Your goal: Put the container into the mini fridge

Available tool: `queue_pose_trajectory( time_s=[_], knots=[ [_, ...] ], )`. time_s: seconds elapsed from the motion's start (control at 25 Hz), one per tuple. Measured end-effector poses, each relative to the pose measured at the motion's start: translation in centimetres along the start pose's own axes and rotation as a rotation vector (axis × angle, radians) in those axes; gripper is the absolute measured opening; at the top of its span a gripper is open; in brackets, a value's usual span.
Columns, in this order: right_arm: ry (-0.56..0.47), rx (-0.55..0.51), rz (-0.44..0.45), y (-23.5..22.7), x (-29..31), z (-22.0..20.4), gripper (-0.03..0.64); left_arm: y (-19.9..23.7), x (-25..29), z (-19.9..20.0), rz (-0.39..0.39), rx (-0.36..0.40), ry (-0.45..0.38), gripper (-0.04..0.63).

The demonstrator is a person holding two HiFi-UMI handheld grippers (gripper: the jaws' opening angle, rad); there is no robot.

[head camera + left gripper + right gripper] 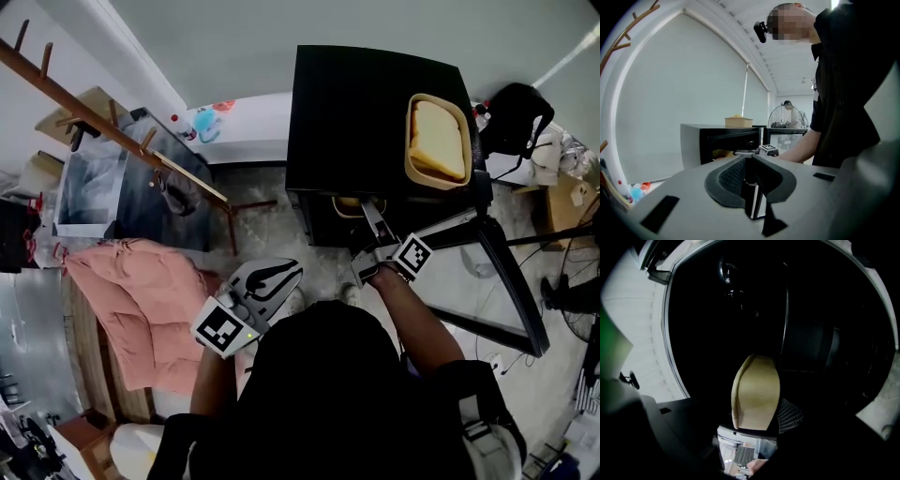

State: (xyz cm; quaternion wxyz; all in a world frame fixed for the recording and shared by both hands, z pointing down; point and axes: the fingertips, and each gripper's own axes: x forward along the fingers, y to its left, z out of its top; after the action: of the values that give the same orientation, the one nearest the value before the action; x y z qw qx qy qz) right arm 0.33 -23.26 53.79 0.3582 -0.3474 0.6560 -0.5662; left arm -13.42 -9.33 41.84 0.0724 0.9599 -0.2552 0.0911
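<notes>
A black mini fridge (361, 103) stands open, its glass door (487, 281) swung out to the right. Inside its dark compartment lies a tan container (757, 392), with a sliver of it showing at the opening (347, 202). My right gripper (367, 211) reaches into that opening. Its jaws stand wide on either side of the container, and the meshed right pad (790, 416) looks clear of it. A second tan container (438, 141) with yellow contents sits on the fridge top. My left gripper (279, 275) hangs back at the lower left, shut and empty (752, 187).
A wooden coat rack (112, 131) slants across the left. Beneath it lies a pink quilt (131, 300). A black bag (516, 112) sits right of the fridge, and a fan stand (572, 291) is at the far right. The person's own body fills the bottom of the head view.
</notes>
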Motion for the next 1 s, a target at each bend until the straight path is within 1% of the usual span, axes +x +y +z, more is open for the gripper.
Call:
queue_pose_trajectory(
  time_s=[0.08,0.16,0.32,0.52,0.6,0.64,0.72,0.76,0.8,0.88,0.92,1.0],
  knots=[
    [0.037,-0.044,-0.024,-0.2,-0.5,-0.6,0.305,0.1,0.4,0.1,-0.010,-0.006,-0.007,0.054],
    [0.082,-0.119,-0.048,0.1,-1.1,-1.6,0.305,0.2,0.8,0.3,-0.021,-0.002,-0.014,0.054],
    [0.164,-0.383,-0.156,0.2,-2.5,-3.4,0.305,0.5,1.5,0.3,-0.041,0.017,-0.020,0.054],
    [0.157,-0.575,-0.278,-0.4,-3.6,-3.5,0.298,0.7,2.0,0.1,-0.051,0.009,-0.027,0.054],
    [0.148,-0.657,-0.318,-0.4,-4.0,-3.3,0.278,0.8,1.9,-0.1,-0.056,0.004,-0.025,0.054],
    [0.141,-0.694,-0.333,-0.3,-4.1,-3.2,0.248,0.7,1.8,-0.2,-0.057,0.002,-0.025,0.054],
    [0.131,-0.748,-0.350,0.0,-4.2,-3.2,0.196,0.8,1.6,-0.4,-0.057,0.001,-0.026,0.054],
    [0.130,-0.773,-0.355,0.2,-4.1,-3.2,0.154,0.8,1.5,-0.5,-0.055,0.001,-0.025,0.054],
    [0.132,-0.798,-0.357,0.3,-3.8,-3.3,0.126,0.9,1.4,-0.5,-0.052,0.001,-0.024,0.054],
    [0.140,-0.836,-0.357,0.4,-3.3,-3.6,0.103,1.1,1.1,-0.7,-0.045,-0.001,-0.019,0.054],
    [0.142,-0.843,-0.357,0.4,-3.0,-3.7,0.103,1.2,0.9,-0.8,-0.041,-0.004,-0.016,0.054],
    [0.135,-0.829,-0.362,0.4,-2.6,-3.8,0.101,1.5,0.5,-0.8,-0.031,-0.012,-0.019,0.054]
  ],
)
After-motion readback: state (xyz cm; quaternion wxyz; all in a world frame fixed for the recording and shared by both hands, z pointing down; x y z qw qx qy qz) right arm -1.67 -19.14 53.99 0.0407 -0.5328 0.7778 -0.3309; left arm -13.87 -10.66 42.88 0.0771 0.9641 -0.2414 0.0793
